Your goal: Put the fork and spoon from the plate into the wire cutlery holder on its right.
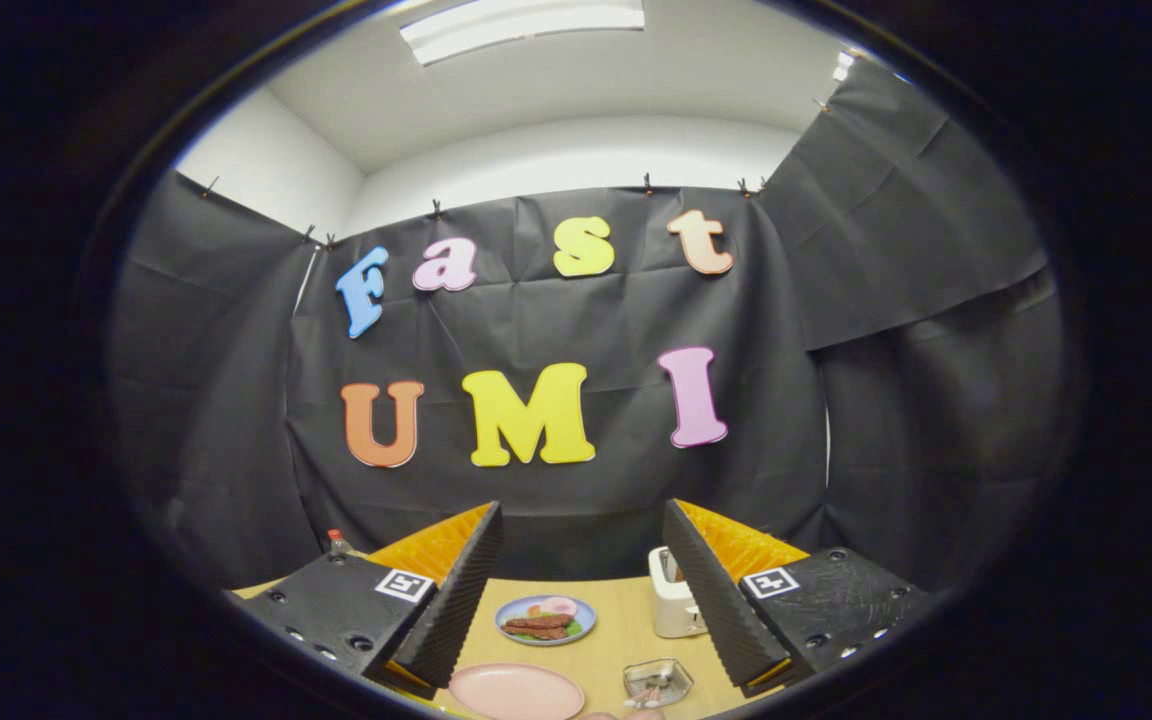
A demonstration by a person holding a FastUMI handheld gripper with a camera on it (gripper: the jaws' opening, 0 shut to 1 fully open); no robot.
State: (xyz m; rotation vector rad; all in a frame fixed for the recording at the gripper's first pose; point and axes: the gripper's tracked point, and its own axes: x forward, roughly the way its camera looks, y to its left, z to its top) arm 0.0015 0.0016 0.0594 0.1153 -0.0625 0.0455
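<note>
My gripper (581, 515) is held high above the wooden table (616, 625) and stands open, with nothing between its fingers. Below and between the fingers lies a pink oval plate (516, 692), and the part of it I see is bare. To the plate's right sits a small wire cutlery holder (658, 680). Pale, thin pieces poke out of the holder towards me, too small to tell apart as fork or spoon.
A blue plate (545, 619) with toy food sits farther back on the table. A white toaster (674, 595) stands behind the holder, close to the right finger. A small bottle (338, 541) with a red cap stands at the table's far left.
</note>
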